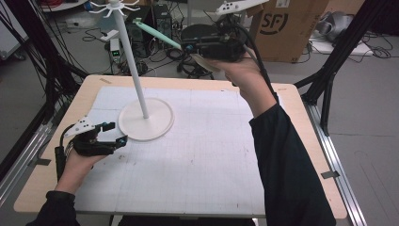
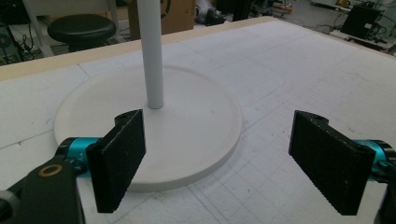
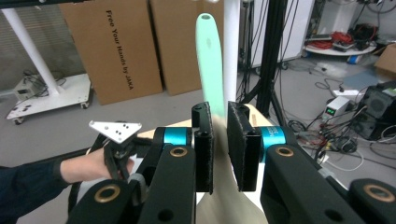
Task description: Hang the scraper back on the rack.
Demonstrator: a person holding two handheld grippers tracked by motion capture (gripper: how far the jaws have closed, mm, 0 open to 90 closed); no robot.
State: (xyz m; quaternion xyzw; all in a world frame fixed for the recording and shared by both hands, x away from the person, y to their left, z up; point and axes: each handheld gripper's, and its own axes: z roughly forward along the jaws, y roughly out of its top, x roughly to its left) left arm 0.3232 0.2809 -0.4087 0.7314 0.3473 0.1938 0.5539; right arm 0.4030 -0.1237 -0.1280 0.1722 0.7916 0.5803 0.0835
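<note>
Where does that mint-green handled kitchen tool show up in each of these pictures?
High view: the mint-green tool is at top centre, raised, held in the right gripper, handle pointing left towards the white pole.
Left gripper view: I can't find it here; the pole rises from its round base.
Right gripper view: centre, handle rising between the fingers.
Shared landmark: the white pole.

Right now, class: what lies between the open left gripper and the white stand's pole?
In the left gripper view, only the stand's round base separates the left gripper from the pole.
</note>
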